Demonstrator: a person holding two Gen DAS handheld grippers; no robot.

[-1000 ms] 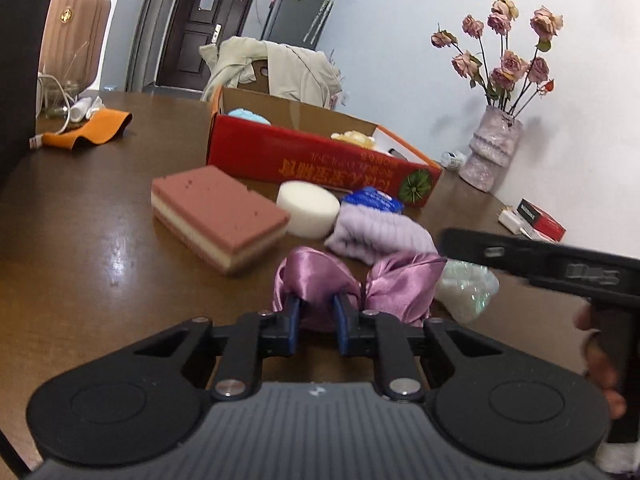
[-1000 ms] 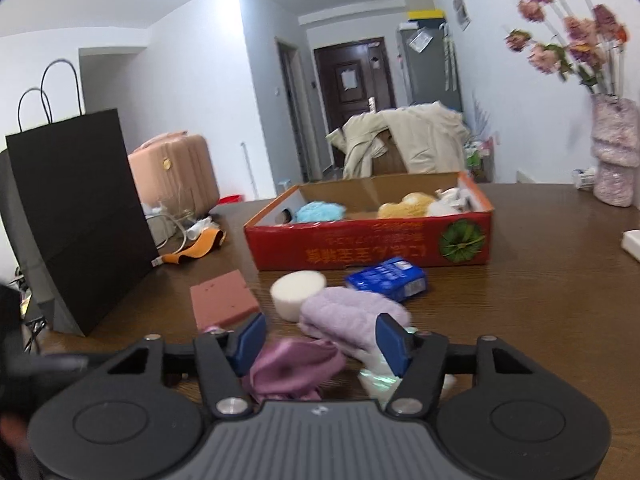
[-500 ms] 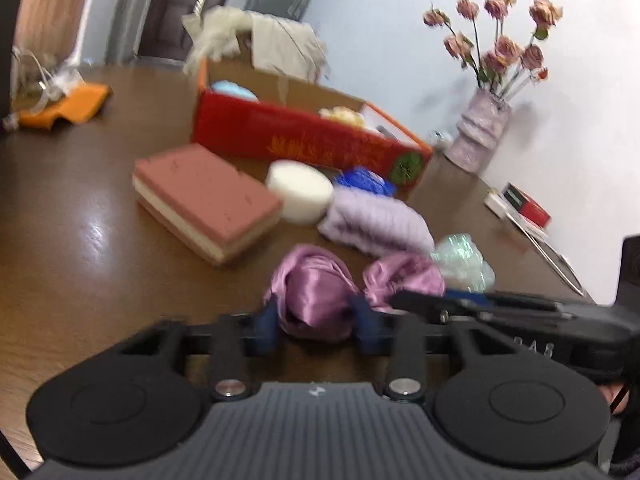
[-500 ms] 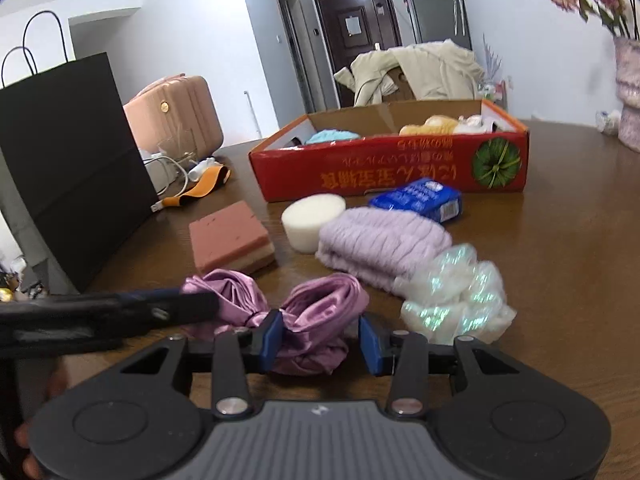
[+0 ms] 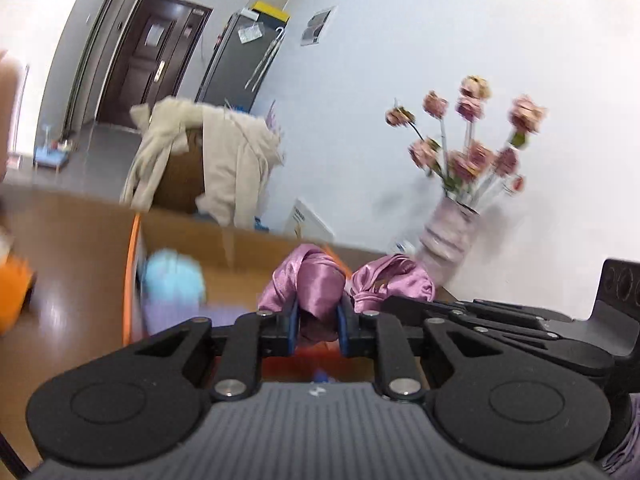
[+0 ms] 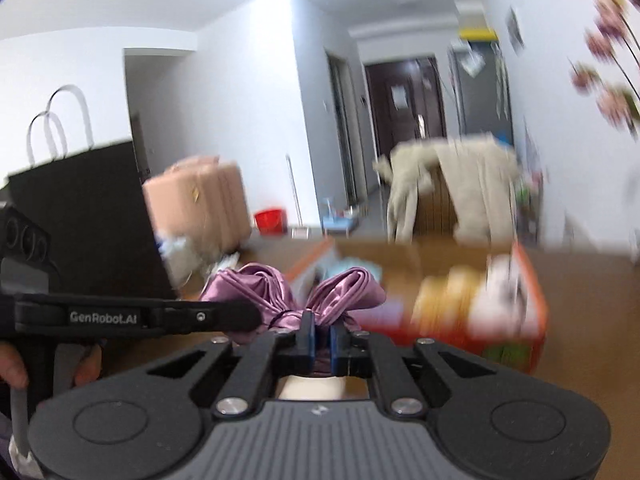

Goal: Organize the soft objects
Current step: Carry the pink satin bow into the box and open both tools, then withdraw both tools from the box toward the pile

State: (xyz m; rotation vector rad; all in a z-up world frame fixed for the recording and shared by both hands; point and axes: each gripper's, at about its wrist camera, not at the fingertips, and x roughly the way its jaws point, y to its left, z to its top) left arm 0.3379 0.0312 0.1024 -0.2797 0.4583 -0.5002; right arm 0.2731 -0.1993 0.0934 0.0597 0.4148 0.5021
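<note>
A pink satin bow (image 5: 316,280) hangs in the air between both grippers, over the near wall of the red cardboard box (image 5: 134,264). My left gripper (image 5: 319,320) pinches the bow's left lobe, its jaws closing on the cloth. My right gripper (image 6: 322,338) is shut on the right lobe of the bow (image 6: 348,288). The two grippers stand side by side, and the left gripper (image 6: 248,316) reaches in from the left of the right wrist view. The box (image 6: 534,320) holds a blue fluffy thing (image 5: 172,276) and a yellow soft thing (image 6: 444,296).
A vase of pink flowers (image 5: 448,236) stands at the far right by the wall. A black paper bag (image 6: 80,220) and a pink suitcase (image 6: 196,204) are at the left. A beige coat (image 5: 224,160) hangs beyond the table. A white sponge (image 6: 308,390) lies under the right gripper.
Both grippers rose and moved toward the box, lifting the bow off the table. The right gripper closed on the bow's right lobe.
</note>
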